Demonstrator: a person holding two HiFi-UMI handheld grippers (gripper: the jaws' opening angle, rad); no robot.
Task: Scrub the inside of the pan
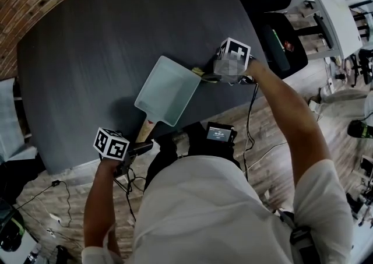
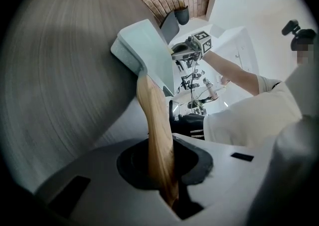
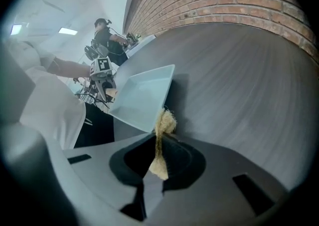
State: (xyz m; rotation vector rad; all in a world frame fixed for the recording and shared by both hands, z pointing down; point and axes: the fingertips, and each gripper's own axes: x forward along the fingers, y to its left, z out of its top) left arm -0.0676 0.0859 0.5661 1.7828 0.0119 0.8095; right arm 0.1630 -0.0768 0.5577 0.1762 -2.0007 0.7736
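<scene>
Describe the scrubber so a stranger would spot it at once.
On the dark grey table lies a pale square pan with a wooden handle. At its corner nearest the right gripper, a small tan fibrous scrubber is pinched between the jaws: the only frayed, straw-coloured thing there.

Matt pale-green pan (image 1: 167, 90) with smooth wooden handle (image 2: 155, 135) on a dark, fine-grained matt table (image 1: 81, 64). Coarse, fibrous tan scrub pad (image 3: 160, 140) at the pan's 2 o'clock.

White short-sleeved shirt (image 1: 201, 213) — grey left claw (image 2: 167, 177) and right claw (image 3: 158, 162) bear black-and-white cubes (image 1: 111, 143).
</scene>
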